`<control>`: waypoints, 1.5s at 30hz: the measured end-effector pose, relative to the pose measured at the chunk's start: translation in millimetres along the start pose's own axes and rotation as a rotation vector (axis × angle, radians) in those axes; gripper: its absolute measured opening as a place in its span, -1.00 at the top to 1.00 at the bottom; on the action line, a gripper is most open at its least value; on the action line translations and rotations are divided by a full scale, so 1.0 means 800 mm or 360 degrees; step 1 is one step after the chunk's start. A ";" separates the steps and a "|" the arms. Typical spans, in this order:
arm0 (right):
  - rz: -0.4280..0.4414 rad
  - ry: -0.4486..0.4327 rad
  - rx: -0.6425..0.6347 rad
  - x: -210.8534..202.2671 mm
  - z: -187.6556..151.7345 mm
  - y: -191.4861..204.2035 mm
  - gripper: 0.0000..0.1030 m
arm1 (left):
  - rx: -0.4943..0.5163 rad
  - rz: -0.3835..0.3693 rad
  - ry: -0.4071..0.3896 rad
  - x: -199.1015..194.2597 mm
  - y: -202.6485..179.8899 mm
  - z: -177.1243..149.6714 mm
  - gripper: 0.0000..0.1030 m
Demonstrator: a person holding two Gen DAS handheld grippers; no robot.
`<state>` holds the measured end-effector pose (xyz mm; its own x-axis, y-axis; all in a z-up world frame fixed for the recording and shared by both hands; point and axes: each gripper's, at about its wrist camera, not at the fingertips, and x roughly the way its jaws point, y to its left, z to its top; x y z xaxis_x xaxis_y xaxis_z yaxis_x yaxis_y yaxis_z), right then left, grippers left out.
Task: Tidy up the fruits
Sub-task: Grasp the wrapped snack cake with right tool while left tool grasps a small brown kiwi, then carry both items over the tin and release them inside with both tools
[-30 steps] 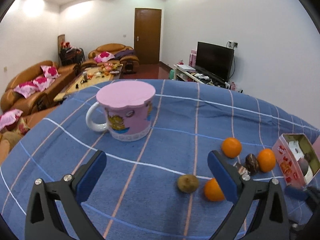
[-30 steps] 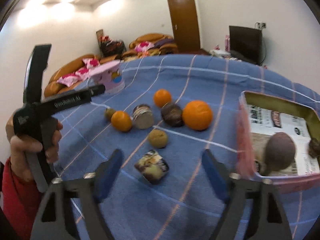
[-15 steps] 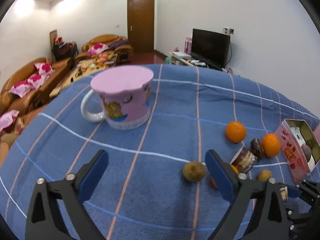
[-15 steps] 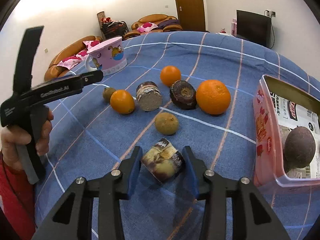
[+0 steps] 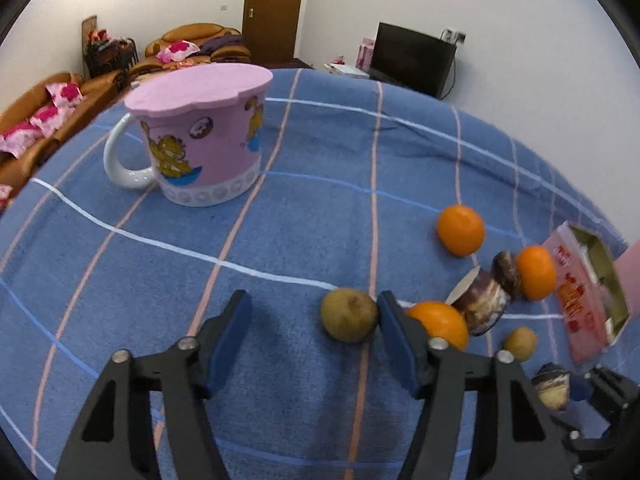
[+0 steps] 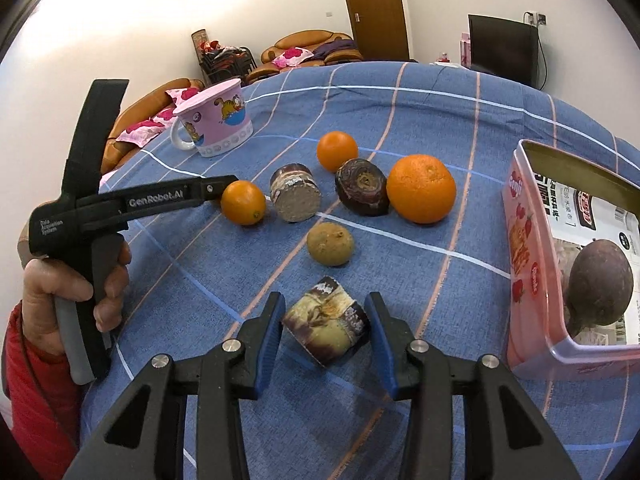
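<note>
My right gripper [image 6: 325, 320] is shut on a cut brown-and-yellow fruit chunk [image 6: 326, 330], just above the blue cloth. Beyond it lie a small brown fruit [image 6: 330, 243], three oranges [image 6: 421, 189] [image 6: 243, 202] [image 6: 337, 150] and two dark cut chunks [image 6: 295, 198] [image 6: 362, 187]. A pink tin [image 6: 524, 240] at the right holds a dark round fruit [image 6: 600, 282]. My left gripper [image 5: 314, 324] is open, low over the cloth, with a brown fruit [image 5: 349, 314] just inside its right finger.
A pink lidded mug [image 5: 200, 144] stands at the far left of the table, and also shows in the right wrist view [image 6: 216, 122]. The table is covered by a blue checked cloth [image 5: 280, 240]. Sofas and a TV stand beyond it.
My left gripper has moved forward and down toward the brown fruit, its jaws narrower. My right gripper closed on the cut chunk and holds it.
</note>
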<state>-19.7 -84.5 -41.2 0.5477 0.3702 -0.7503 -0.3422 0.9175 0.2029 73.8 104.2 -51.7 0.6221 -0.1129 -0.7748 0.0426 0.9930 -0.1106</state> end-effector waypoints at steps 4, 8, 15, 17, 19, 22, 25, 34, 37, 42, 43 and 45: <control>-0.0002 -0.0007 0.0000 -0.001 0.001 0.001 0.15 | -0.0008 -0.0073 0.0000 -0.003 0.003 -0.002 0.46; -0.0001 -0.0055 -0.0004 -0.009 0.000 0.001 0.16 | -0.0066 -0.0045 -0.0083 -0.014 0.013 -0.001 0.46; -0.0079 -0.0300 -0.0075 -0.044 0.004 0.008 0.16 | -0.0139 0.0061 -0.0489 -0.060 0.017 0.003 0.46; -0.0110 -0.0408 -0.0075 -0.061 0.005 0.006 0.16 | -0.0125 0.0062 -0.0551 -0.067 0.010 0.001 0.46; -0.0127 -0.0477 -0.0057 -0.072 0.006 0.001 0.16 | -0.0084 0.0074 -0.0594 -0.070 -0.003 -0.003 0.46; -0.0177 -0.0553 -0.0027 -0.084 0.010 -0.009 0.15 | -0.0022 0.0072 -0.0629 -0.074 -0.023 -0.007 0.46; -0.0213 -0.0577 0.0009 -0.088 0.013 -0.022 0.15 | 0.0027 0.0065 -0.0656 -0.078 -0.042 -0.012 0.46; -0.0239 -0.0634 0.0114 -0.105 0.015 -0.055 0.15 | 0.0116 0.0068 -0.0688 -0.083 -0.092 -0.021 0.46; -0.0241 -0.0639 0.0151 -0.109 0.016 -0.065 0.15 | 0.0156 0.0045 -0.0682 -0.082 -0.115 -0.026 0.46; -0.0276 -0.0656 0.0176 -0.115 0.015 -0.076 0.15 | 0.0222 0.0012 -0.0689 -0.084 -0.152 -0.033 0.46; -0.0286 -0.0659 0.0176 -0.116 0.015 -0.079 0.15 | 0.0231 0.0008 -0.0687 -0.084 -0.159 -0.034 0.46; -0.0311 -0.0666 0.0173 -0.119 0.012 -0.086 0.15 | 0.0253 -0.0002 -0.0684 -0.083 -0.172 -0.036 0.46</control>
<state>-40.6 -181.5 22.3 0.8620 0.1953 -0.4678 -0.1322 0.9775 0.1645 3.9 -26.3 -2.9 0.8883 -0.1224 -0.4427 0.1422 0.9898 0.0116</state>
